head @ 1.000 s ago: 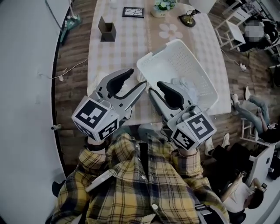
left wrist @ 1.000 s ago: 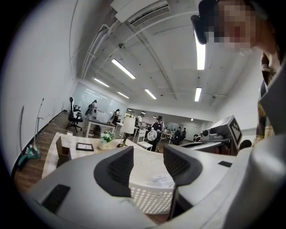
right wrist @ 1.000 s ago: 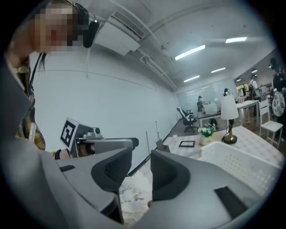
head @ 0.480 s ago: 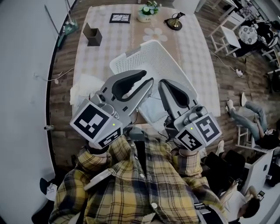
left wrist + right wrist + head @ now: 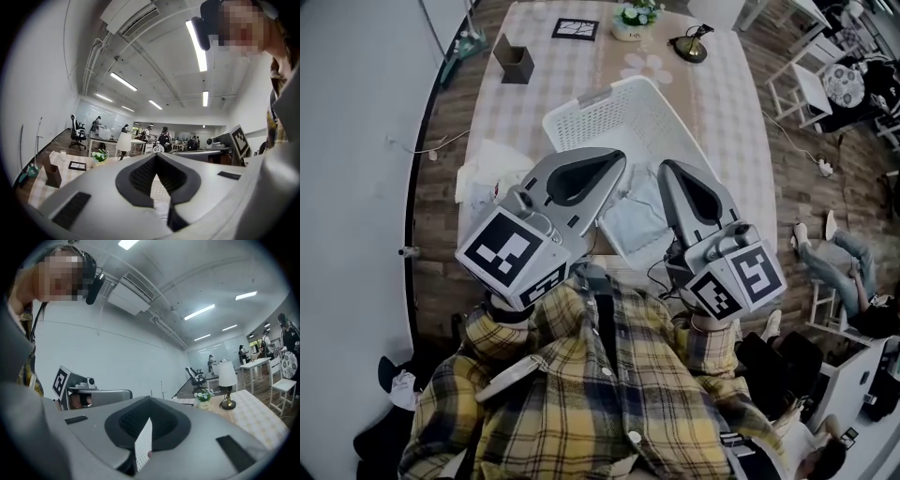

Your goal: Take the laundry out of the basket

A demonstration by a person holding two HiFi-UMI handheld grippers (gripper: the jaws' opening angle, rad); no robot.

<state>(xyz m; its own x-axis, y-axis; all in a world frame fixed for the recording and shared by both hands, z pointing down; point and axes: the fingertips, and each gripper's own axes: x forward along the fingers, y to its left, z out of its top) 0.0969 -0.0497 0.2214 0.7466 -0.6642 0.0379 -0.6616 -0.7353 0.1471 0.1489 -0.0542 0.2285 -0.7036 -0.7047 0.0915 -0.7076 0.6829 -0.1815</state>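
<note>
Left claw (image 5: 619,161) and right claw (image 5: 667,167) are closed together, empty, held above 1 basket (image 5: 609,94) at the tabletop's (image 5: 731,122) near edge. 1 pale garment (image 5: 639,214) lies inside; 1 white cloth (image 5: 492,169) sits at the left edge.

We're in an open-plan office: strip lights (image 5: 123,81) overhead, a ceiling air conditioner (image 5: 130,17), a swivel chair (image 5: 76,131), white desks (image 5: 108,139), people (image 5: 164,137) standing at the far end.
</note>
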